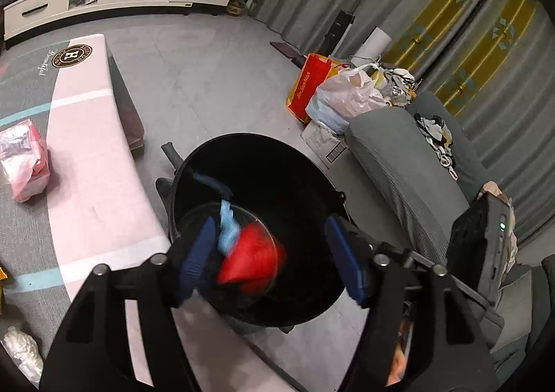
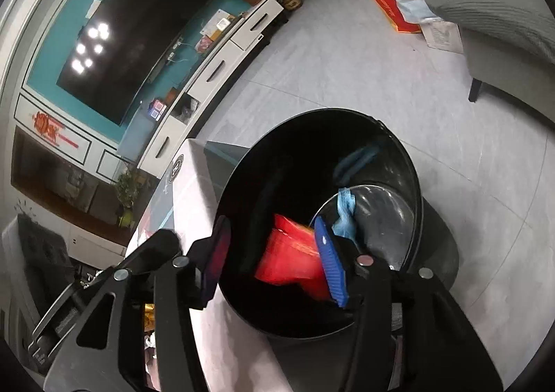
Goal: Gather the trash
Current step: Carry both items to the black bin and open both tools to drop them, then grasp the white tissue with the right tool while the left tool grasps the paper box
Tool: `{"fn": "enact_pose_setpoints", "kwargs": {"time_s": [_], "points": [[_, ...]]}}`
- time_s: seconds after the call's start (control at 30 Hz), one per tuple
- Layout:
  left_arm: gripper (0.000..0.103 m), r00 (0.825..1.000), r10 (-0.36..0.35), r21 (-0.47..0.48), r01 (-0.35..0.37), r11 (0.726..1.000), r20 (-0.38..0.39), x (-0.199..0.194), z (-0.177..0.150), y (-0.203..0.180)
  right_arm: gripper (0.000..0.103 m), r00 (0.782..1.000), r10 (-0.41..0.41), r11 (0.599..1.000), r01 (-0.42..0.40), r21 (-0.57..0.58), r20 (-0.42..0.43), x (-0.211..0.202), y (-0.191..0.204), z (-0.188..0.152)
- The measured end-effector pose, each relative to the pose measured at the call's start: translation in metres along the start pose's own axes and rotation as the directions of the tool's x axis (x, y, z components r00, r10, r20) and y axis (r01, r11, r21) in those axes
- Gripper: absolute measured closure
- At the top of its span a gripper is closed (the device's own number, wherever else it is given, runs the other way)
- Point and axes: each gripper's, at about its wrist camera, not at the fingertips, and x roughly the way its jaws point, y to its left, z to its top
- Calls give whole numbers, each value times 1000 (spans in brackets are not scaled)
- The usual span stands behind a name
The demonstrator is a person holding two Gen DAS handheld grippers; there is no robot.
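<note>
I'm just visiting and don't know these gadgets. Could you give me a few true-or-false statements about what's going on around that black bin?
1. The black bin already has something red in it. True: a red wrapper is inside.
2. The left gripper is clamped on the red wrapper. False: its jaws stand apart, pressing on nothing.
3. A pale blue scrap is in the bin too. True.
4. The bin stands on top of the pink table. False: it stands on the grey floor beside the table.
5. The right gripper is open above the bin. True.
6. The pink bag on the table has gone into the bin. False: it lies on the table.
</note>
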Motion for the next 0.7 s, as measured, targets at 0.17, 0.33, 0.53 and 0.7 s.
{"fn": "enact_pose_setpoints", "kwargs": {"time_s": [0.17, 0.33, 0.53, 0.7], "points": [[22, 998, 47, 25, -48, 999, 39, -35, -23, 9, 51, 1000, 14, 1000, -14, -25, -9, 0, 11, -4], [15, 987, 104, 81, -114, 990, 120, -86, -56, 16, 48, 996, 87, 986, -90, -139, -25, -7, 40, -17], [9, 956, 162, -14, -164, 986, 246, -175, -113, 72, 37, 977, 167, 902, -206, -379, -132, -8, 101, -61], [9, 871, 320, -171, -275, 946, 373, -265, -125, 131, 35, 955, 151, 825, -264, -500, -255, 15, 143, -103]]}}
